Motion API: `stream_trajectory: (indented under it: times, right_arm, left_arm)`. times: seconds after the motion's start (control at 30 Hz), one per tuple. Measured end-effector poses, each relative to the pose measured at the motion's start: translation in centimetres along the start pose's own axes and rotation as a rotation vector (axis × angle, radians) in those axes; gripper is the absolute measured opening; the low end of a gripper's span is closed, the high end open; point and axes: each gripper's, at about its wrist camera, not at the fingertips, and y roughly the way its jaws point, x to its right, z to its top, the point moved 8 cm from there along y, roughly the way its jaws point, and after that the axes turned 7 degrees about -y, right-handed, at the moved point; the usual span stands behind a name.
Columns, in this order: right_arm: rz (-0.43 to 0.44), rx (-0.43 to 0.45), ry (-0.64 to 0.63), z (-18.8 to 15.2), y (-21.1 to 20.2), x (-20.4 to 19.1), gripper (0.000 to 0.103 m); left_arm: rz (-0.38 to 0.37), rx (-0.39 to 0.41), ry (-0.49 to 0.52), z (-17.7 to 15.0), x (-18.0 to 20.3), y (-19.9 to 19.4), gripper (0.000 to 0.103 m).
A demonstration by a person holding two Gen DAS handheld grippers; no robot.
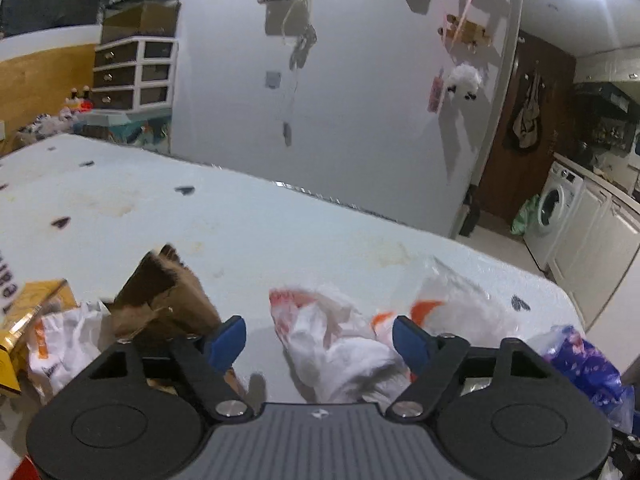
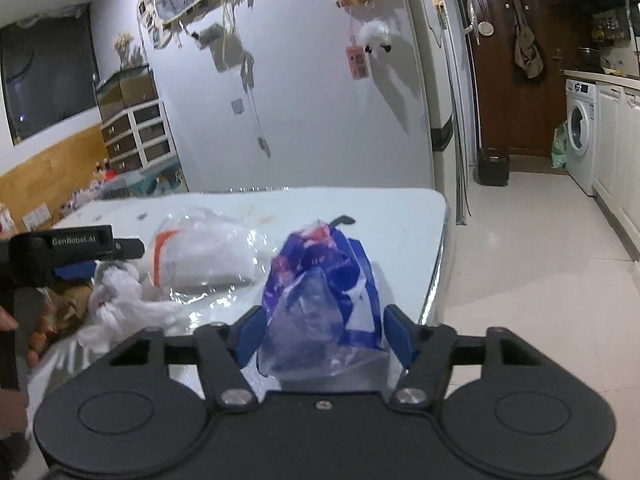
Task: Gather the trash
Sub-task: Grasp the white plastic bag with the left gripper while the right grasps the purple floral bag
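The white table (image 1: 248, 216) fills the ground ahead of both grippers, its far edge against a pale grey wall (image 1: 360, 100) hung with small trinkets. Beyond the right gripper's right side, floor tiles run back to a washing machine (image 2: 580, 128) and a dark wooden door (image 2: 516, 80).

On to the trash. Straight ahead of the left gripper (image 1: 320, 338) lies a crumpled white bag with orange-red print (image 1: 332, 336), its bulk sitting between the two blue pads; the jaws stand apart, and the right pad looks to be at the bag's edge while the left pad is clear of it, so no firm clamp shows. Just past it and to the right rests a clear plastic bag with an orange mark (image 1: 448, 296). To the left of this gripper a torn brown paper bag (image 1: 168, 296) stands up, with a yellow box (image 1: 28, 320) and another white wrapper (image 1: 64, 340) further left.

The right gripper (image 2: 322, 338) has a blue-and-clear plastic bag (image 2: 320, 288) rising between its pads. The jaws are apart with the bag filling the gap; whether the pads actually press on it, I cannot tell. To this gripper's left the left gripper shows side-on, with a hand's fingers (image 2: 38, 336) behind it.
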Motion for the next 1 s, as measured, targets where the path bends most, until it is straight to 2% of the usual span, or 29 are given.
stream_trajectory:
  times: [0.07, 0.2, 0.23, 0.37, 0.43, 0.53, 0.67, 1.0]
  right_arm:
    - [-0.007, -0.002, -0.018, -0.1, 0.0, -0.1, 0.063]
    - [-0.007, -0.007, -0.042, 0.2, -0.1, -0.5, 0.057]
    - [-0.005, -0.011, -0.053, 0.2, -0.1, -0.6, 0.055]
    - [-0.022, 0.0, -0.084, 0.5, -0.2, -0.9, 0.033]
    - [-0.022, 0.018, -0.07, 1.0, -0.5, -0.7, 0.029]
    - [-0.041, 0.053, -0.058, 1.7, -1.5, -0.3, 0.027]
    - [-0.075, 0.109, -0.049, 2.7, -3.3, 0.6, 0.026]
    - [-0.135, 0.192, -0.007, 3.9, -7.8, 4.0, 0.025]
  left_arm:
    - [-0.008, -0.015, 0.017, -0.3, 0.4, 0.2, 0.071]
    - [-0.025, -0.026, 0.043, -0.6, 1.0, -0.1, 0.049]
    - [-0.024, -0.02, 0.044, -0.6, 1.1, -0.3, 0.049]
    - [-0.022, 0.005, 0.057, -0.4, 1.6, -1.2, 0.047]
    - [-0.024, 0.024, 0.052, -0.1, 1.8, -1.8, 0.047]
    - [-0.013, 0.067, 0.008, 0.8, 1.5, -2.9, 0.047]
    - [-0.02, 0.101, -0.005, 1.5, 1.8, -4.4, 0.041]
    - [-0.105, 0.139, 0.11, 0.9, 7.0, -7.1, 0.036]
